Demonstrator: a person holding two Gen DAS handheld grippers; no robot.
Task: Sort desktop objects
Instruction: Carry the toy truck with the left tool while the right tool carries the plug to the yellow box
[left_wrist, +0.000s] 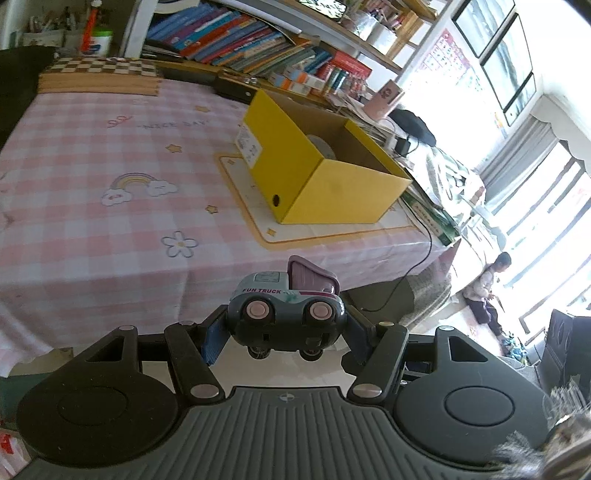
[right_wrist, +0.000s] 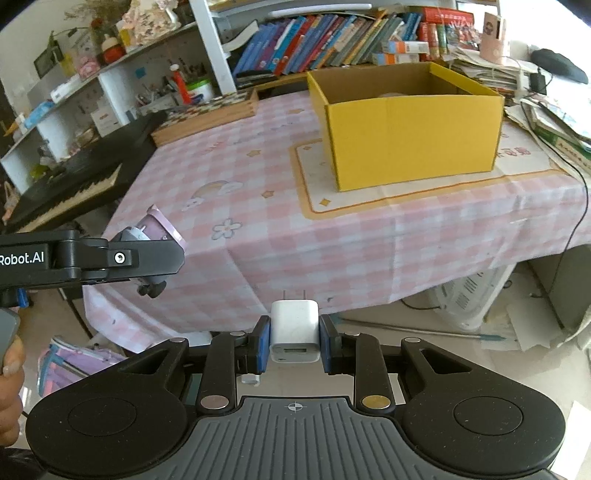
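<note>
Left jaws: the left gripper is closed on the toy truck; the blue pads are pressed against its two ends, wheels turned toward the camera.
Right jaws: the right gripper is closed on the white charger; the pads are set on its two flat side faces, prongs pointing away from the camera.
Landmark: the yellow box, open-topped, is standing on the checked tablecloth.
Truck position: held in the air, off the table edge, on the near side of the yellow box and well apart from it.
Charger position: held in the air, off the table edge, in front of the yellow box and well apart from it.
Truck handling: judged light, rigid plastic; rounded, glossy body, so slipping or swivelling between the pads is a risk; the tilting rear bed and the wheels are best avoided.
Charger handling: judged light, stiff, smooth-skinned; the flat sides are the sound hold; prongs are best left untouched.
Left view only: a round greyish item is seen inside the yellow box; a label and a hole are seen on one wall.
Right view only: the left gripper is seen from the side with the truck in it; a keyboard instrument is seen far left of the yellow box.
</note>
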